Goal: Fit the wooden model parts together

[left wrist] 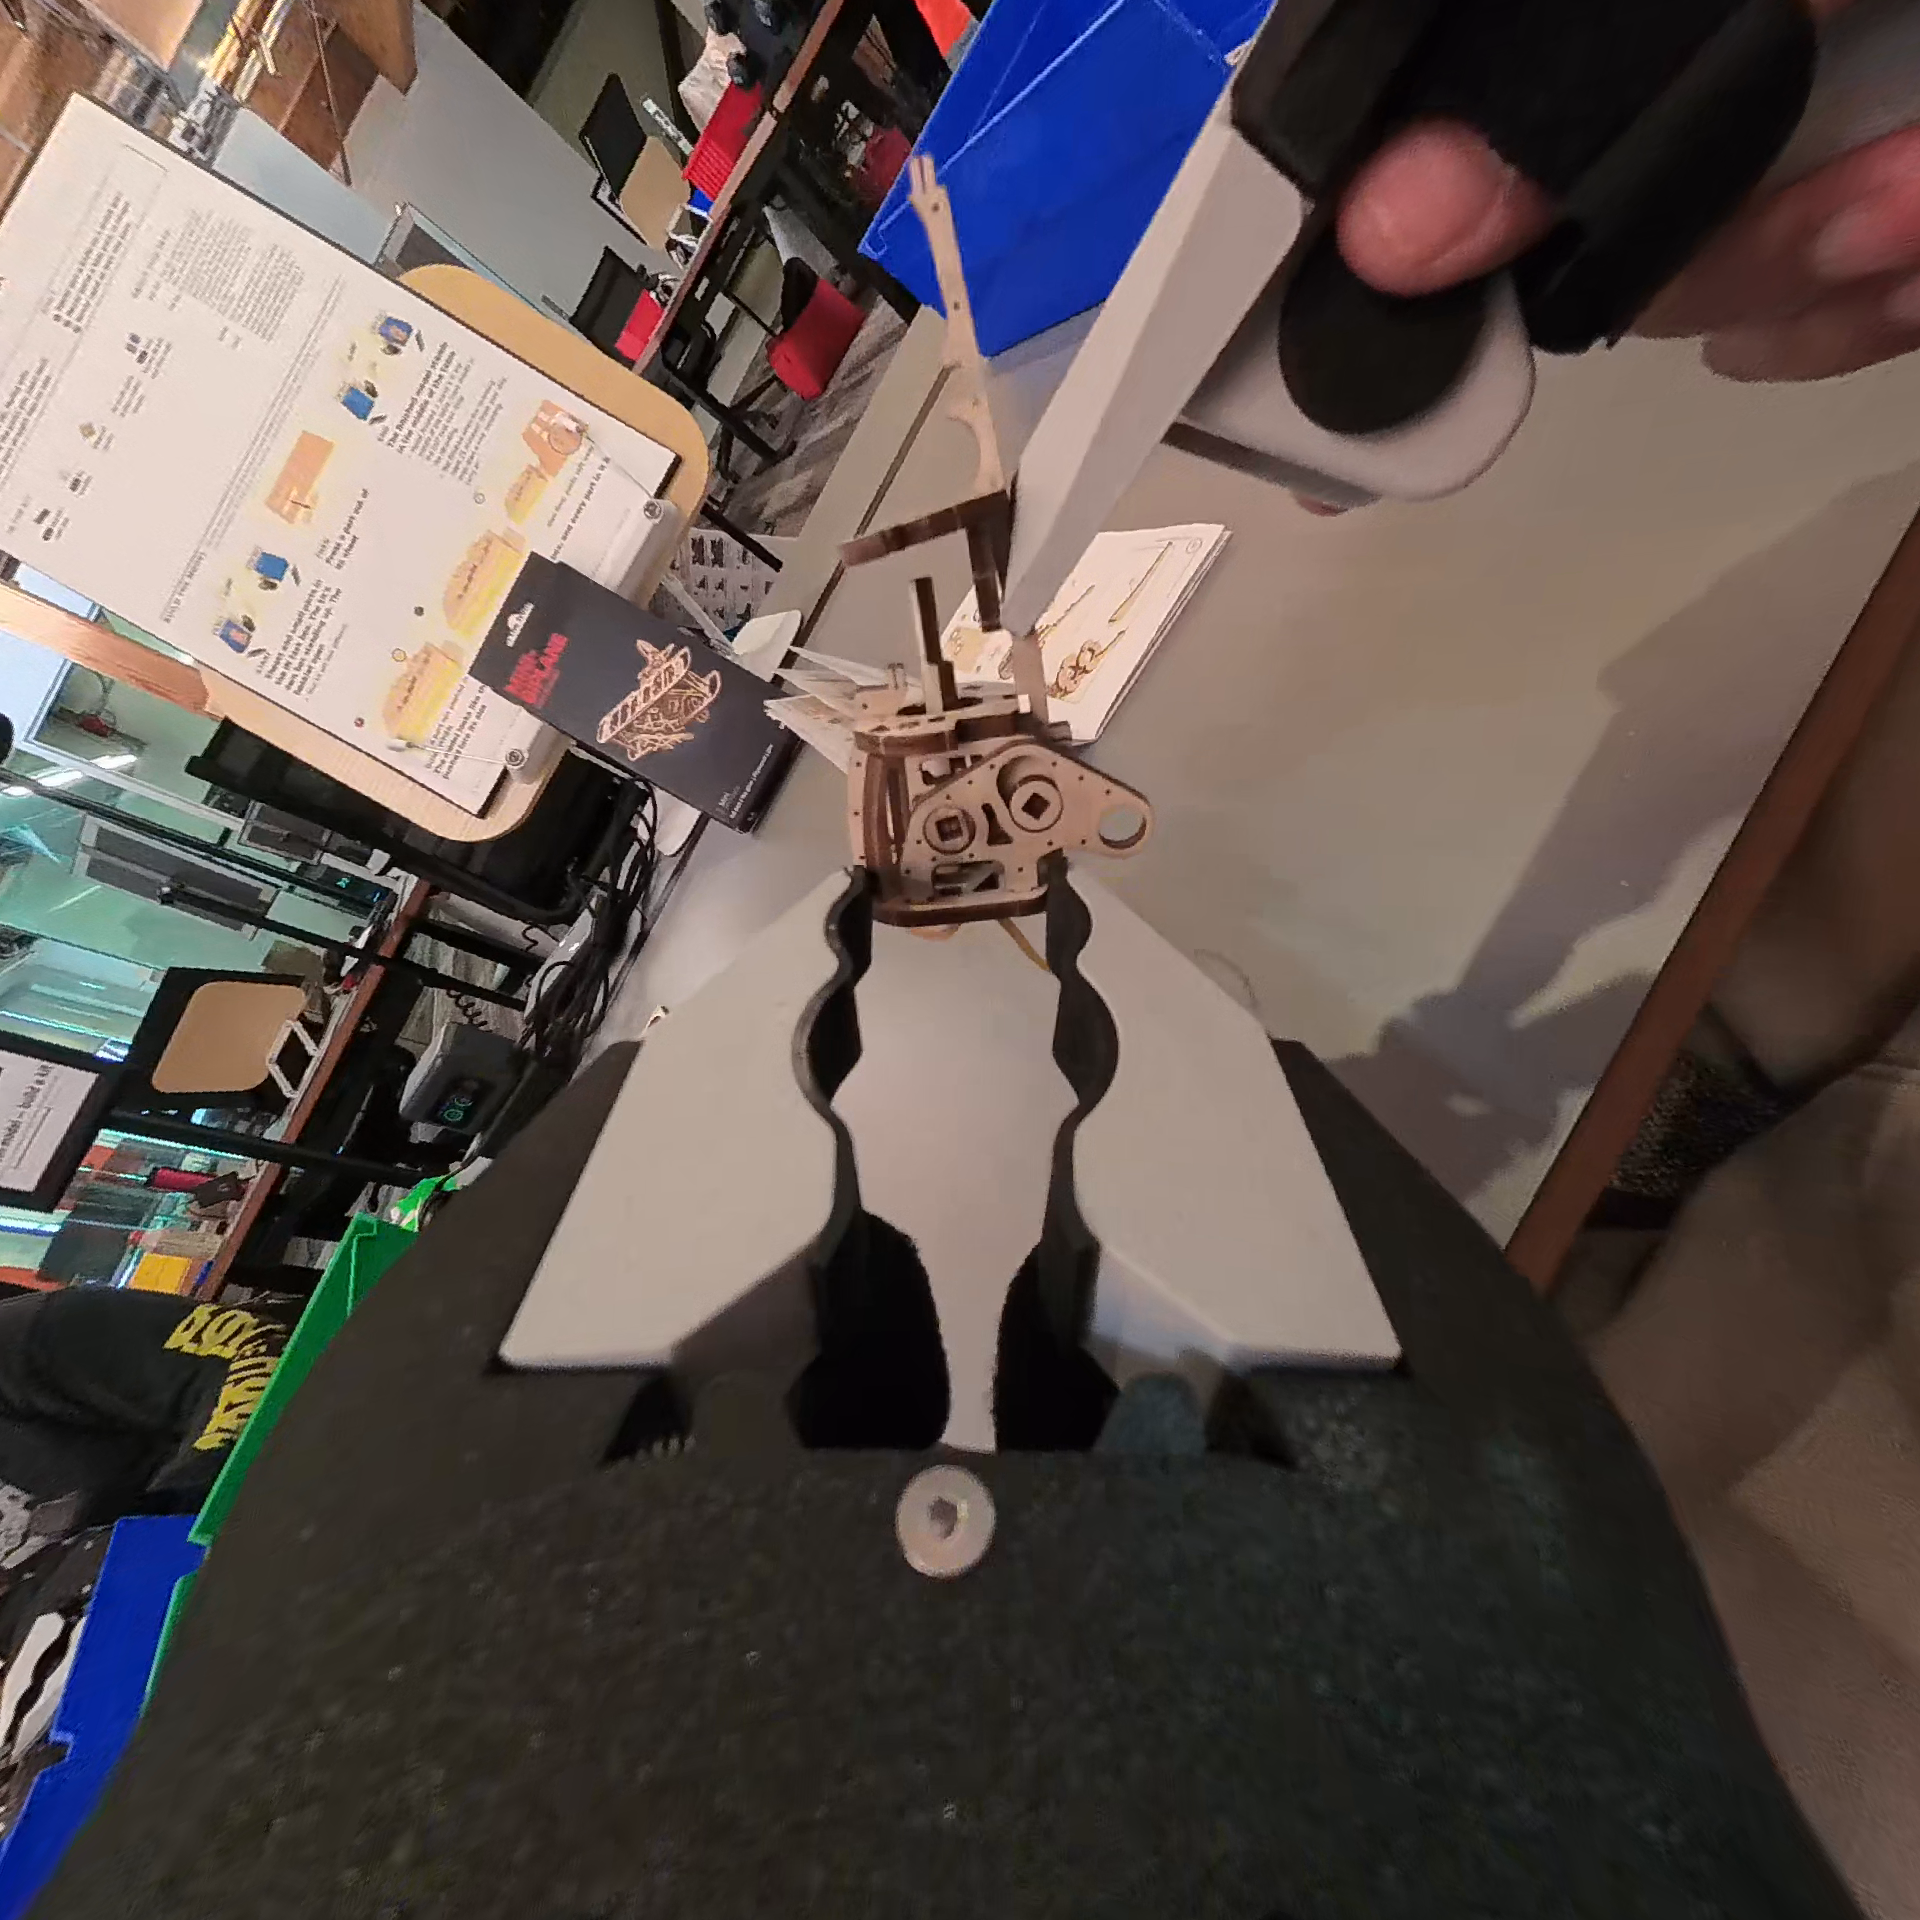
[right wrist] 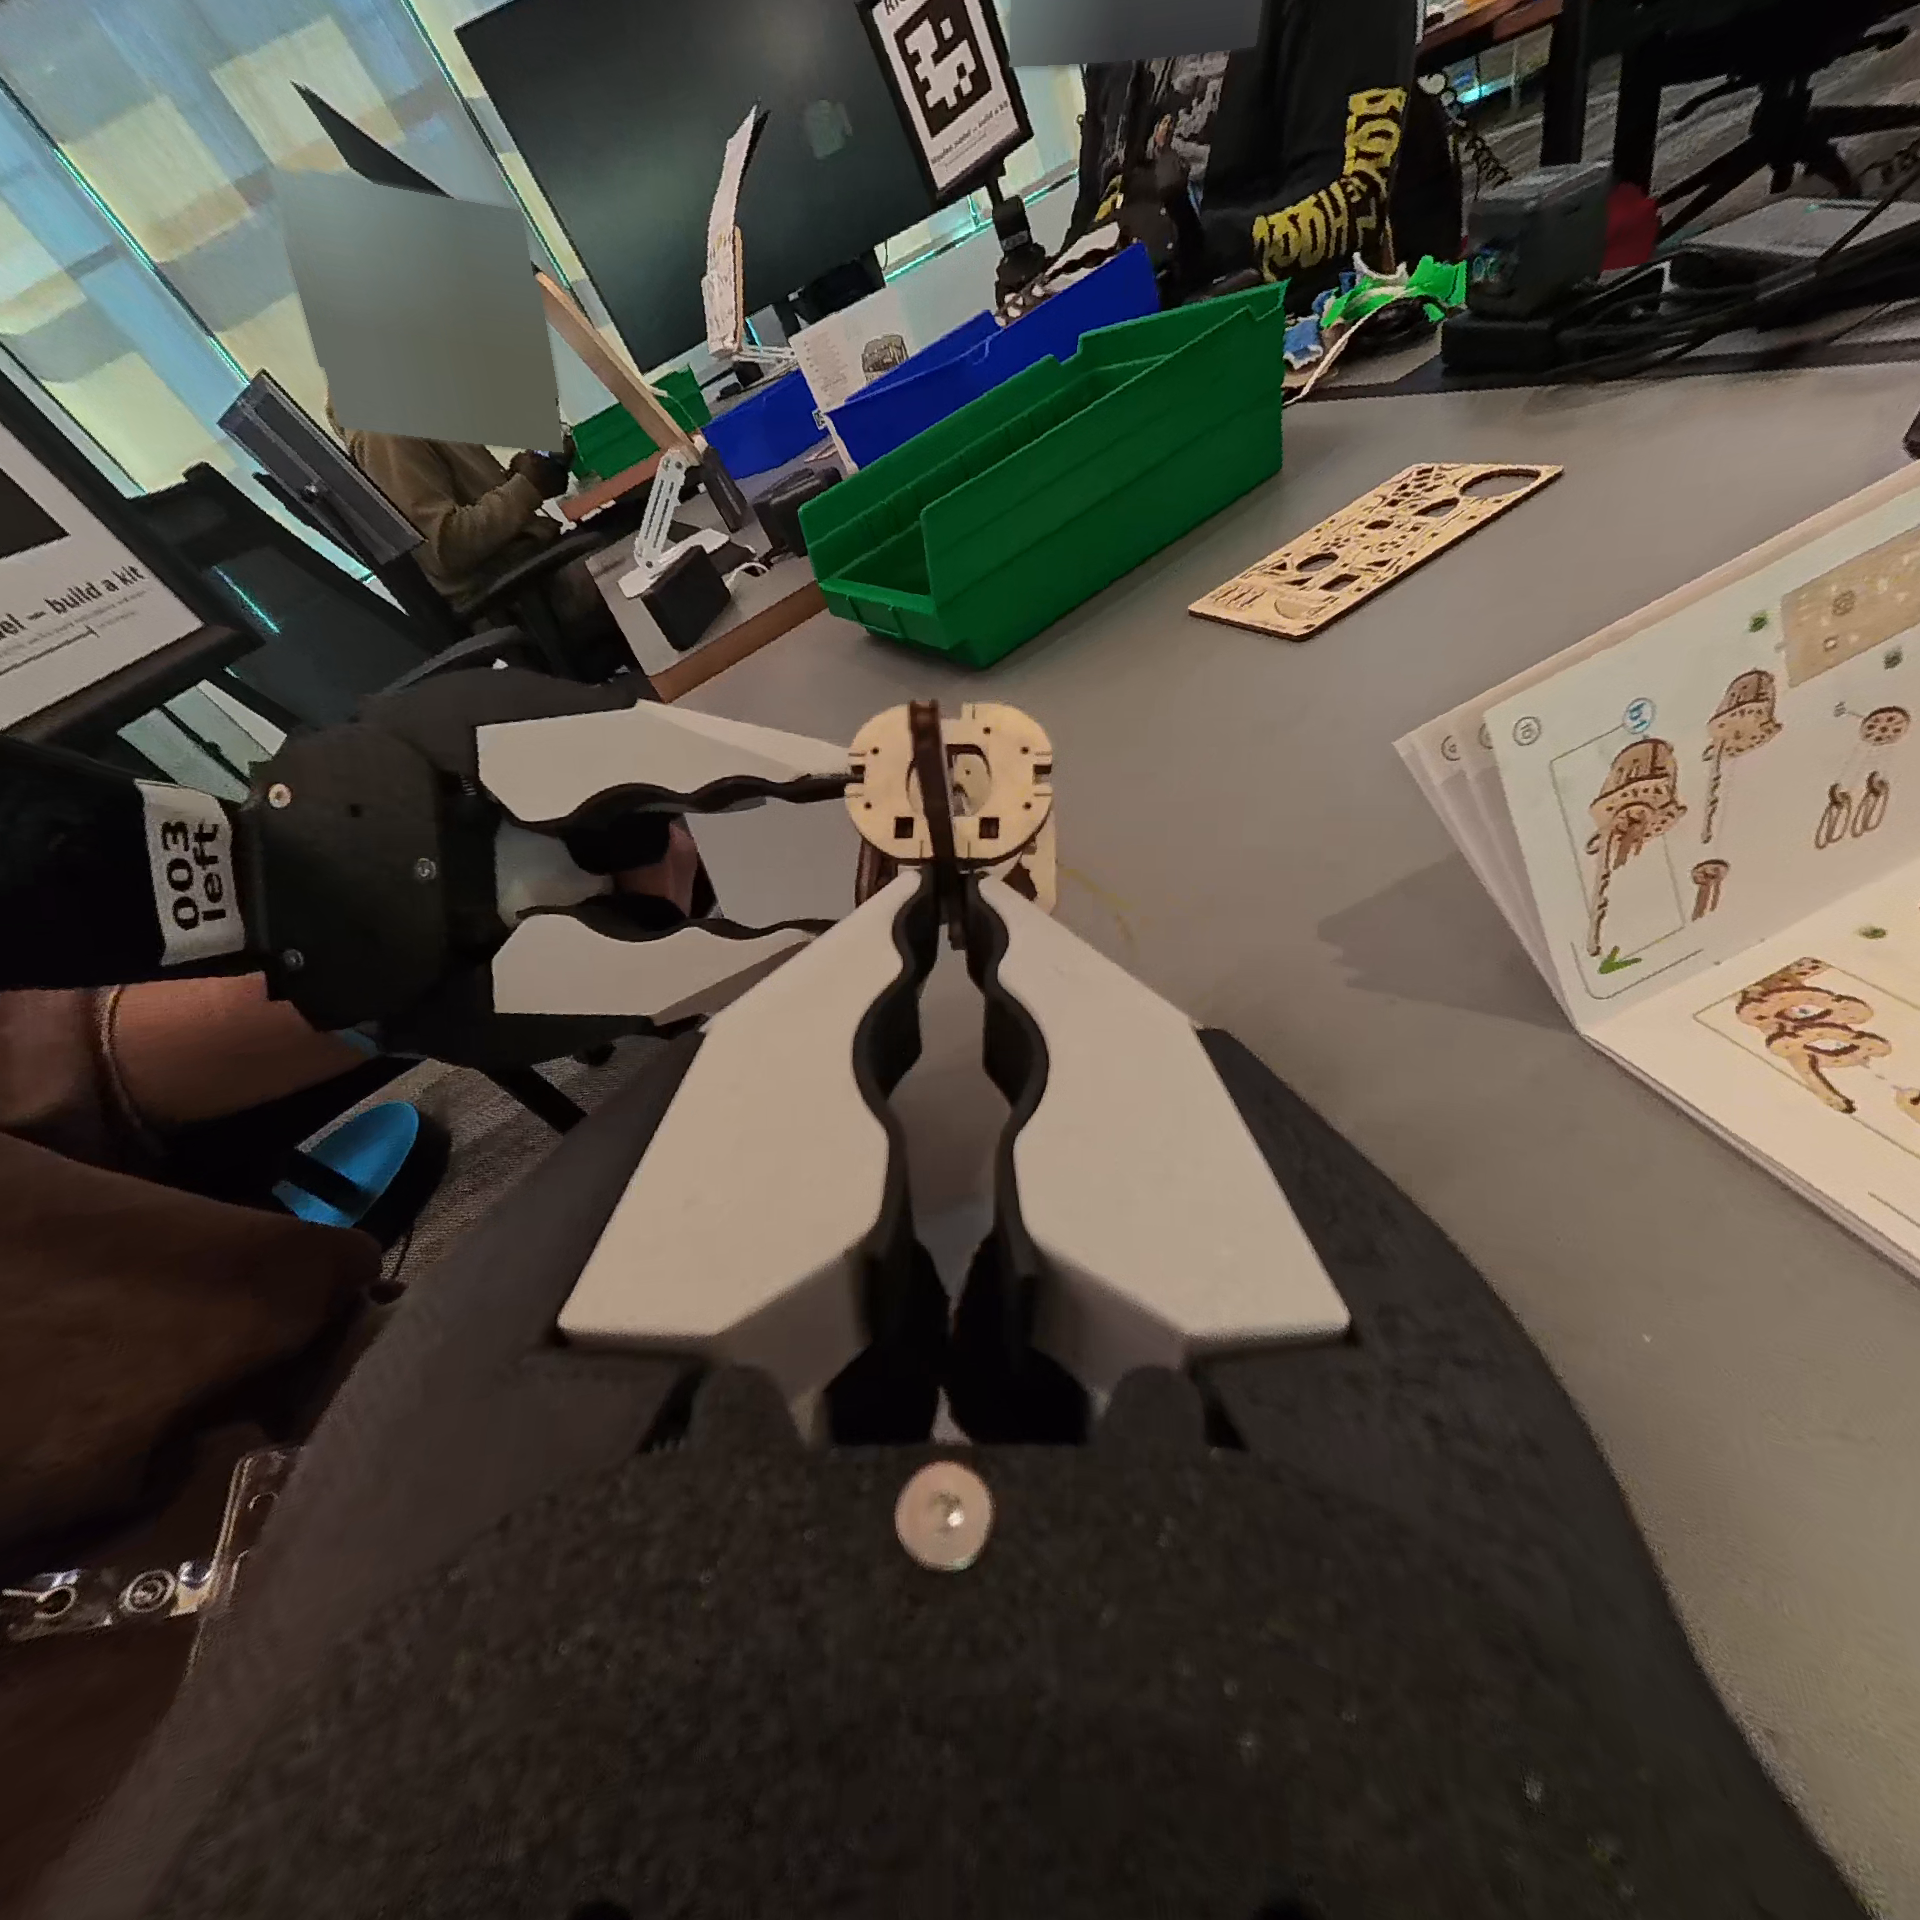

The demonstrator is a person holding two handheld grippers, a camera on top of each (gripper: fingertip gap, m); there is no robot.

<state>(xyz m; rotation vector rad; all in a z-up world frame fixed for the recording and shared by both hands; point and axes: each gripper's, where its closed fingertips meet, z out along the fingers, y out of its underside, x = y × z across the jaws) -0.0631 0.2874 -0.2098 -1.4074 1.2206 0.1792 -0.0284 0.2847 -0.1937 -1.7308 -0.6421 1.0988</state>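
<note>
My left gripper [left wrist: 956, 899] is shut on the wooden model body [left wrist: 987, 821], a small perforated plywood housing held above the grey table [left wrist: 1455, 779]. My right gripper [right wrist: 948, 899] is shut on a thin wooden crank-like part [right wrist: 928, 774], seen edge-on against the model's round end plate [right wrist: 1013, 779]. In the left wrist view the right gripper [left wrist: 1013, 613] comes down from the upper right. It holds the long thin part [left wrist: 966, 343] upright, with its lower end touching the top of the model. The left gripper [right wrist: 836, 852] reaches the model from the left.
An open instruction booklet [right wrist: 1714, 883] lies at the right. A punched-out plywood sheet [right wrist: 1371, 540] and a green bin [right wrist: 1049, 499] sit farther back, with blue bins behind. A black kit box [left wrist: 634, 696] and an instruction board [left wrist: 312, 436] stand beyond the model. A person sits at the far left. The tips of one gripper are about 5 centimeters away from the tips of the other.
</note>
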